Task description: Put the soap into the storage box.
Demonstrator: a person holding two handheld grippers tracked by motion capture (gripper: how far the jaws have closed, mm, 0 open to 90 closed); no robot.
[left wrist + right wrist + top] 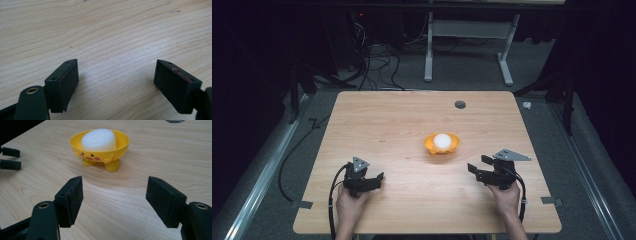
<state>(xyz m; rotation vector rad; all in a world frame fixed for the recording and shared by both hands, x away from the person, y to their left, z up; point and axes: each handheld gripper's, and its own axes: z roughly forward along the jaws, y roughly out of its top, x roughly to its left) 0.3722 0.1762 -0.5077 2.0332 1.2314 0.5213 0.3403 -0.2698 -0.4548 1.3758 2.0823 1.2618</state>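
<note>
A yellow chick-faced bowl on small feet stands just right of the table's middle, with a white round puck-like piece in it. My right gripper rests low at the front right and points at the bowl a short way off; its jaws stand apart with bare wood between them. At the front left, my left gripper is open over bare table, with nothing between its fingers.
The wooden table has a round cable hole at the back right. Behind it lie cables on the floor and a white desk frame. A person's hands hold both grippers from the front edge.
</note>
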